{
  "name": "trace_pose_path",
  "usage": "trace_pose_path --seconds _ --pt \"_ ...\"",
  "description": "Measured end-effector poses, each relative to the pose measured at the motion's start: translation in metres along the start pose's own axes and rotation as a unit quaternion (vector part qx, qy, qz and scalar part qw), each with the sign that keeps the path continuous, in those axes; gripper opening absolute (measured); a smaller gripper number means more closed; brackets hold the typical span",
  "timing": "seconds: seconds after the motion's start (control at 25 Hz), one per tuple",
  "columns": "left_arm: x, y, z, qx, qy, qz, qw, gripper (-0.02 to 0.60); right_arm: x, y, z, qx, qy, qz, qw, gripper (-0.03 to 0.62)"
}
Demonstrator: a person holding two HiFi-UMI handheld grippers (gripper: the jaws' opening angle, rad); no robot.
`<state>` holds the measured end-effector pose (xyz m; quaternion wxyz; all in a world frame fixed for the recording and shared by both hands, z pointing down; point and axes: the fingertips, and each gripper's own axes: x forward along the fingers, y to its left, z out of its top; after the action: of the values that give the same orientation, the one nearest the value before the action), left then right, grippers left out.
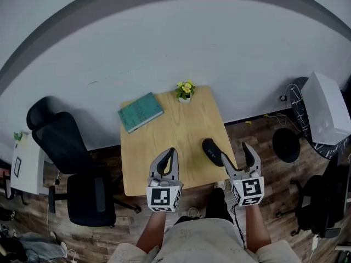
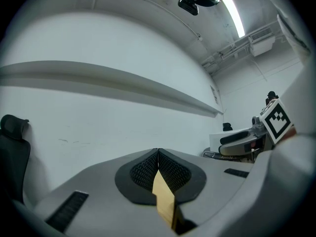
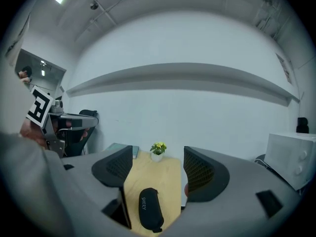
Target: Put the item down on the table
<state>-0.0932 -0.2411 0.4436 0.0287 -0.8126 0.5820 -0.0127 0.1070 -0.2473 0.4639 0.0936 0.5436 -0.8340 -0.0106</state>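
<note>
A black zipped case (image 1: 212, 151) lies flat on the light wooden table (image 1: 164, 136) near its front right corner. My right gripper (image 1: 235, 153) hovers just at that corner with its jaws wide apart. In the right gripper view the case (image 3: 149, 214) rests on the tabletop low between the spread jaws of the right gripper (image 3: 157, 167), and neither pad touches it. My left gripper (image 1: 171, 152) hangs over the table's front edge with its jaws together and nothing in them. In its own view the left gripper (image 2: 158, 152) points at the white wall.
A teal book (image 1: 140, 112) lies at the table's back left and a small potted plant (image 1: 185, 90) stands at the back edge. A black office chair (image 1: 71, 163) stands left of the table. A white appliance (image 1: 326, 108) and a round black thing (image 1: 286, 145) are on the right.
</note>
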Motion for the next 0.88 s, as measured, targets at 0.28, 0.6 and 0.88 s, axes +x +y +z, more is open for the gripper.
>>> trace_pose_path --seconds 0.28,0.6,0.88 --pt "0.000 0.003 0.010 0.011 -0.008 0.005 0.9999 0.008 -0.009 -0.004 0.025 -0.007 -0.043 -0.018 0.999 0.277" --pt "-0.001 0.006 0.010 0.009 -0.010 0.007 0.9999 0.008 -0.019 -0.009 0.048 -0.010 -0.089 -0.042 0.995 0.102" --pt "-0.006 0.010 0.013 0.010 -0.013 0.016 0.9997 0.008 -0.026 -0.011 0.060 -0.008 -0.111 -0.043 0.993 0.017"
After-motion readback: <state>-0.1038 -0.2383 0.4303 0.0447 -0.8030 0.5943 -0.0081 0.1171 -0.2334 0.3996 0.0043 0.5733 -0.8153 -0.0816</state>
